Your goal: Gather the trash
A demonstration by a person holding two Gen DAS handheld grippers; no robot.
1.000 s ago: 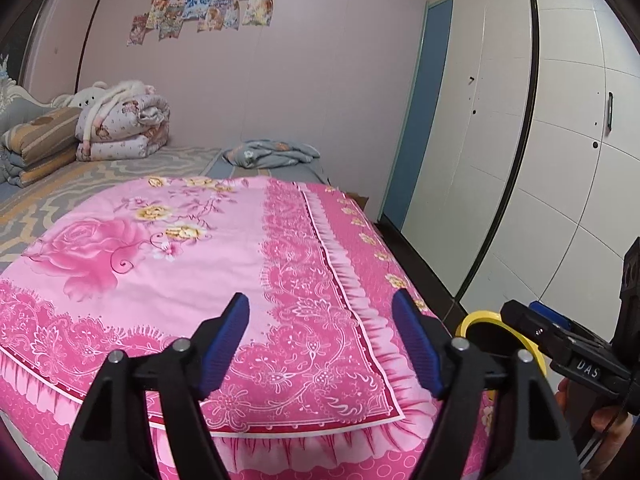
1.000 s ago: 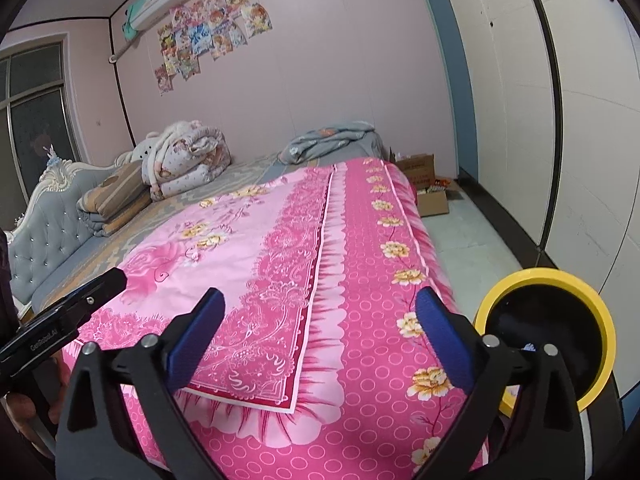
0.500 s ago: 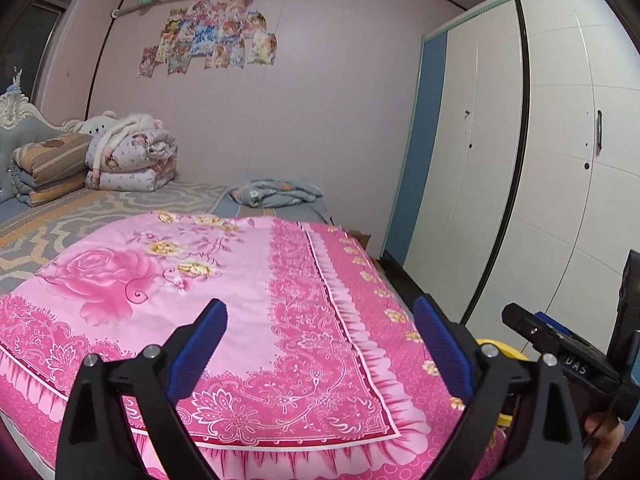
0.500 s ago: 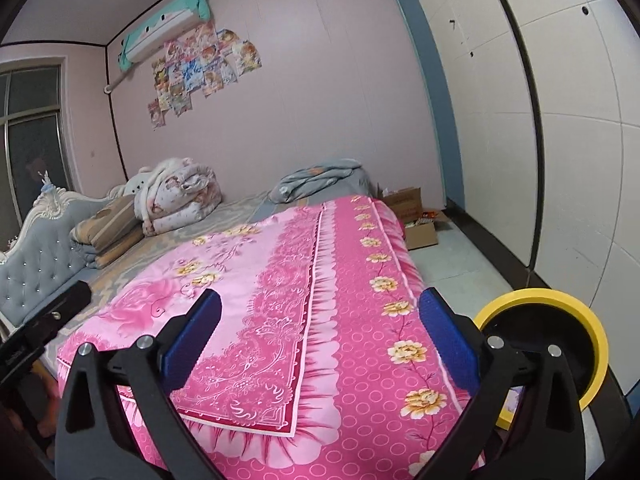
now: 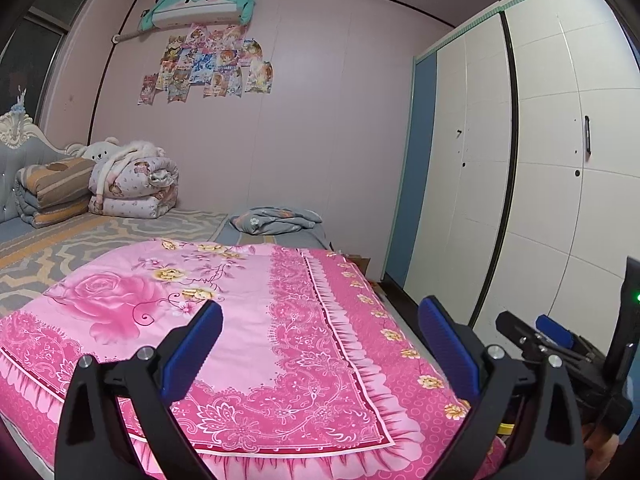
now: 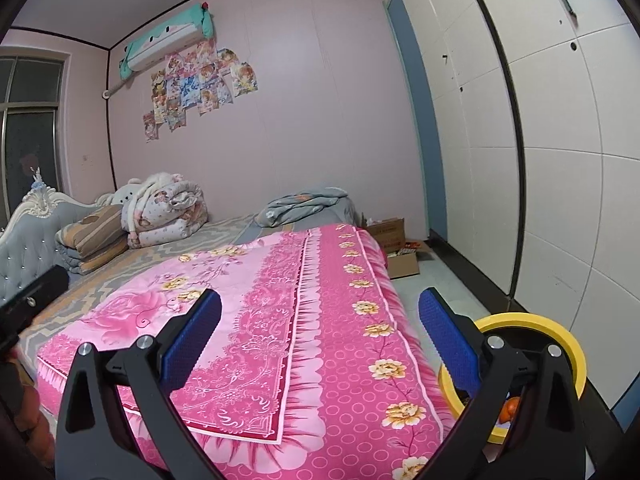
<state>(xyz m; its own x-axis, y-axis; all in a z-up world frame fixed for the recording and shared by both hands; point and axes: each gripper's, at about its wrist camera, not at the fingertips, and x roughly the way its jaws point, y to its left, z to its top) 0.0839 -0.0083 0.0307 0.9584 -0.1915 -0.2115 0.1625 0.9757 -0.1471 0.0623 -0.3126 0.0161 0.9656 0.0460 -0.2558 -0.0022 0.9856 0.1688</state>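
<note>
Spreading wider over the last second, the left gripper (image 5: 320, 336) is opening empty above the pink bedspread (image 5: 256, 320), the right gripper (image 6: 320, 332) also spread and empty, so the last drop into the yellow-rimmed bin (image 6: 560, 344) looks done.

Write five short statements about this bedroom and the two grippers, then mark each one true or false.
1. The yellow-rimmed bin stands on the floor beside the bed. True.
2. The right gripper holds a piece of trash. False: its jaws stand wide apart with nothing between them.
3. The pink floral bedspread has wrappers strewn on it. False: no trash shows on it.
4. A folded quilt lies at the head of the bed. True.
5. The left gripper is clamped shut. False: its jaws are opening, nothing between them.
</note>
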